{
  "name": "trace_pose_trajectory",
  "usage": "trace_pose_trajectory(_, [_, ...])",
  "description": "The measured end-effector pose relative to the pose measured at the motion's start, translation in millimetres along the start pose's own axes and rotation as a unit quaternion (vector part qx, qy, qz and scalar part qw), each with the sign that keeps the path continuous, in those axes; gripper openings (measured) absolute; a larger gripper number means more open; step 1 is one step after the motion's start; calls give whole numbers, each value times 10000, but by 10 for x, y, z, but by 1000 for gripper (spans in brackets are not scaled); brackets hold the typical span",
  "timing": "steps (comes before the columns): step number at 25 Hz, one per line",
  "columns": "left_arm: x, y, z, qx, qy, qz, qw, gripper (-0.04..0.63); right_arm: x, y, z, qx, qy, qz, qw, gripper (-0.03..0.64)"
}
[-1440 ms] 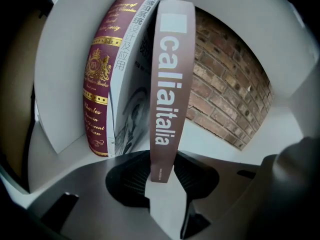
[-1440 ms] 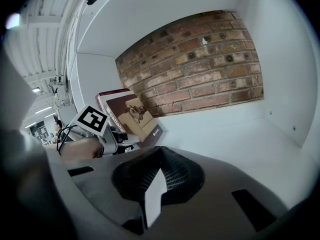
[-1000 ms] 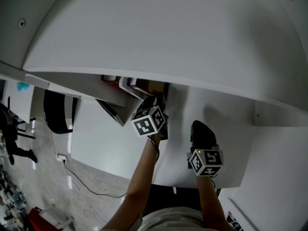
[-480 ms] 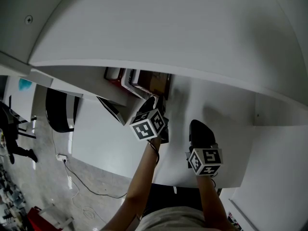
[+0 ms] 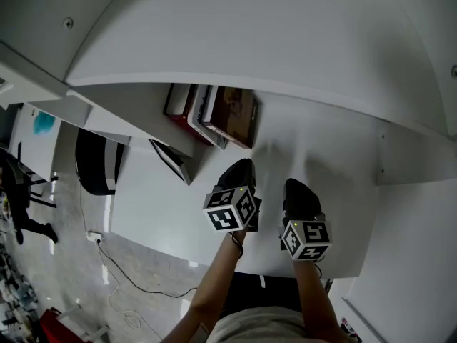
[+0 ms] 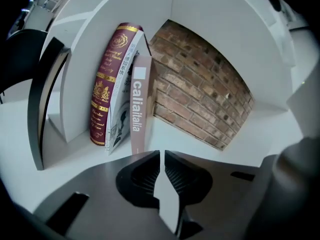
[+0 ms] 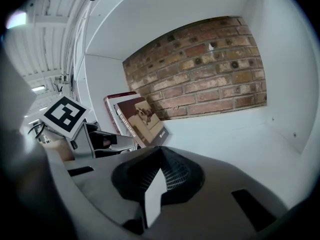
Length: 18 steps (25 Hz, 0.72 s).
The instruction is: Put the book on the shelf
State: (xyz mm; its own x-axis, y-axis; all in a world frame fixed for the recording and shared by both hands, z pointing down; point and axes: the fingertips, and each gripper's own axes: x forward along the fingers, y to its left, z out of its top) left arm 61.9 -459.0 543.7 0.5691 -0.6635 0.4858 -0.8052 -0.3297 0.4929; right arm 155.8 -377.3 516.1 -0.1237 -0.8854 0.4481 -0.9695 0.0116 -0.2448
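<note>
1. The book (image 6: 137, 109) is standing on edge inside the shelf (image 6: 210, 146) with its spine facing out. It is resting against the other books (image 6: 107, 84) at the left of the compartment, and the brick panel (image 6: 200, 84) is closing off the back.
2. The left hand-held gripper (image 6: 161, 156) is pointing at the book's spine but sitting apart from it. Its jaws have just been closing and are now almost pressed together, showing only a thin slit with nothing in it.
3. The right hand-held gripper (image 7: 159, 153) is hovering just beside the left one in front of the compartment. Its jaws are pressed together and are pinching nothing.
4. Judging from this, the placing step is wrapping up. The book is already sitting where the task wants it and neither hand-held gripper is holding it, so the task is looking close to done.
5. The next move is probably calling for little more than drawing both hand-held grippers clear of the shelf without brushing the spine.
6. The book is getting support from its left side only, while the right part of the compartment is lying bare. A knock could therefore be tipping it that way.
7. If the book is leaning too loosely, a light nudge with closed jaws against its right face could be settling it.
</note>
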Motion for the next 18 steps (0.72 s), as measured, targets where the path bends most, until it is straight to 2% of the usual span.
trace_pose_trajectory(4, [-152, -152, -91, 251, 57, -131, 9996, 29, -118, -13, -9, 82, -66, -63, 9999, 16])
trace_pose_trajectory(8, [-339, -243, -166, 194, -1, -152, 9997, 25, -223, -2, -1, 88, -115, -70, 9999, 16])
trace_pose_trajectory(11, [-468, -313, -215, 314, -53, -90, 9995, 25, -284, 15, 31, 91, -183, -35, 9998, 16])
trace_pose_trajectory(18, [-676, -468, -112, 572, -267, -112, 9979, 25, -363, 78, 172, 2, -347, 1, 9994, 15])
